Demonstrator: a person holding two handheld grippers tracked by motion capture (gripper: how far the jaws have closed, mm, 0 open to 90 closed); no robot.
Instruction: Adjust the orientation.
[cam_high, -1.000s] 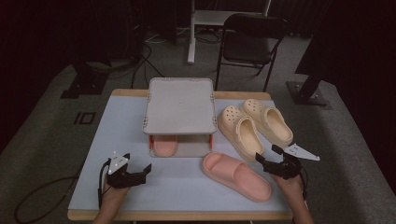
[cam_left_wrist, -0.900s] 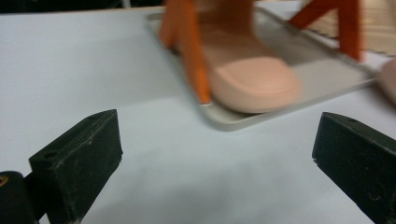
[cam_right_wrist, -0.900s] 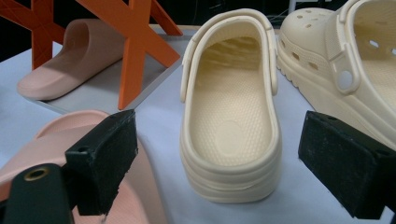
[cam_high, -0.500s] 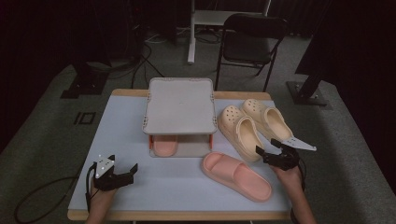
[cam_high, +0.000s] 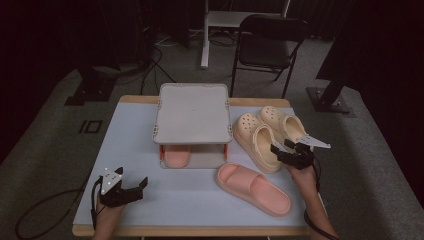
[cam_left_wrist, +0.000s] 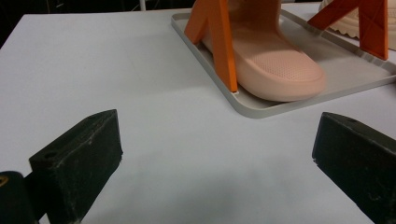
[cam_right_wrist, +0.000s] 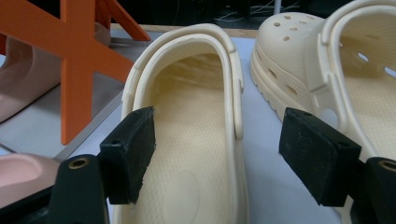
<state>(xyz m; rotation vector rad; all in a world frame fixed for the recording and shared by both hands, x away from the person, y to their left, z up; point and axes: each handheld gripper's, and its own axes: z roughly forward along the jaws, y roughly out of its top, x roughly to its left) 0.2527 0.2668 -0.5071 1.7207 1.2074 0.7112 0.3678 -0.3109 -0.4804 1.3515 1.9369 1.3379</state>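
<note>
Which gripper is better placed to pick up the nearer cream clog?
Right. The right gripper is at the heel of the nearer cream clog, its jaws, which have just been closing, straddling the clog's side wall. The left gripper sits open at the table's opposite front corner.

No text, label, brand, number or sign can be read anywhere in these views: not on the clogs, the slides, the rack, the bench or either tool.
</note>
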